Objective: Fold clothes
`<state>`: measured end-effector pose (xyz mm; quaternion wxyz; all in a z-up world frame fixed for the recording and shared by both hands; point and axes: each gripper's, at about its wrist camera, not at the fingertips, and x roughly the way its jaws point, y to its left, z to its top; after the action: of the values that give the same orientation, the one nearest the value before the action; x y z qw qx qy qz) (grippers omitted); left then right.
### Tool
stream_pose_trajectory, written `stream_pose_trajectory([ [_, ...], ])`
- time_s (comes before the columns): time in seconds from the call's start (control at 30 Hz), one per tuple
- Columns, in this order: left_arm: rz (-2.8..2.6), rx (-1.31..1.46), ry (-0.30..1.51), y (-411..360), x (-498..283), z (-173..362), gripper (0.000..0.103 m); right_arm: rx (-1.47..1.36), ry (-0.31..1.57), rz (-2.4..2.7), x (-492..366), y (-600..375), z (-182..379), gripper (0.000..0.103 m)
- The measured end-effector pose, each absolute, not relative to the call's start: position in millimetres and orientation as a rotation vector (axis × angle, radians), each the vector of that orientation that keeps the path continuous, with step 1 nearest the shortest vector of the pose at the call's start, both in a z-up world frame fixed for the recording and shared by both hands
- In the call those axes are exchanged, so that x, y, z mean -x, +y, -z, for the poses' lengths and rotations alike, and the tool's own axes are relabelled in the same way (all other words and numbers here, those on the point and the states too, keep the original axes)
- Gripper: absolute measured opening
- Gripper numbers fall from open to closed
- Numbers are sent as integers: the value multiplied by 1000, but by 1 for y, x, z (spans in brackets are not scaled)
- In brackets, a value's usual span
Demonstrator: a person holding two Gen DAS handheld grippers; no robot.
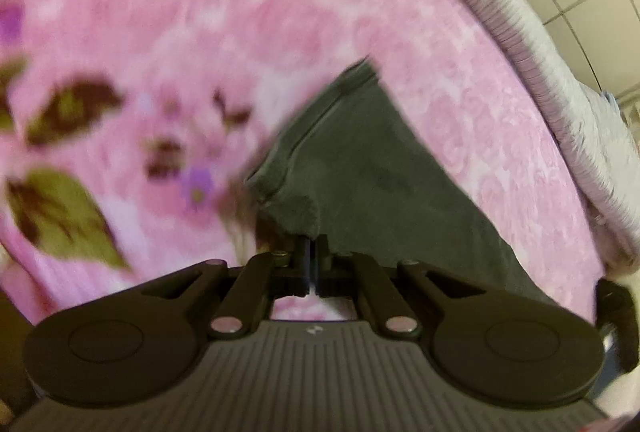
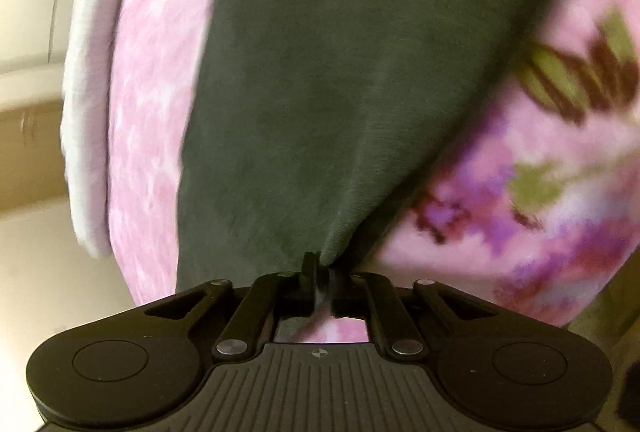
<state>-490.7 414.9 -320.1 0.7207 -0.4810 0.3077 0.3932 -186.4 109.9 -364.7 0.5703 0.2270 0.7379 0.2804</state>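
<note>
dark green garment pinched at two edges, the fold only starting

the dark green garment lies spread on a pink floral blanket over a bed, its pale mattress edge beyond. the left claw and right claw are each pressed together on a bit of its near edge. no finished fold shows, so most work is left. no containers in view.

No readable text, label, brand or number shows in either wrist view.
</note>
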Motion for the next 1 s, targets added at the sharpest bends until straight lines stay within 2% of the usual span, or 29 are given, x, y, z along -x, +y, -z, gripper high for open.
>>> stream_pose_trajectory([
  [0.13, -947, 831, 746, 402, 482, 290, 1, -352, 1652, -736, 180, 104, 331, 9],
  [0.23, -869, 699, 795, 388, 457, 280, 3, -158, 1453, -746, 175, 101, 306, 9],
  [0.33, -715, 669, 854, 375, 419, 294, 7, 13, 1283, -789, 170, 104, 295, 9],
  [0.4, -649, 670, 932, 366, 393, 315, 14, 173, 1246, -814, 173, 108, 309, 9],
  [0.47, -636, 630, 1028, 355, 374, 332, 14, 325, 1216, -819, 179, 112, 322, 9],
  [0.57, -644, 530, 1104, 343, 362, 324, 14, 393, 1166, -778, 185, 113, 317, 9],
  [0.7, -660, 431, 1235, 325, 345, 297, 13, 371, 1201, -715, 172, 99, 286, 9],
  [0.97, -678, 432, 1208, 245, 322, 222, 15, 345, 1200, -769, 156, 69, 216, 9],
  [1.0, -682, 439, 1200, 230, 322, 214, 16, 344, 1195, -783, 156, 61, 211, 14],
])
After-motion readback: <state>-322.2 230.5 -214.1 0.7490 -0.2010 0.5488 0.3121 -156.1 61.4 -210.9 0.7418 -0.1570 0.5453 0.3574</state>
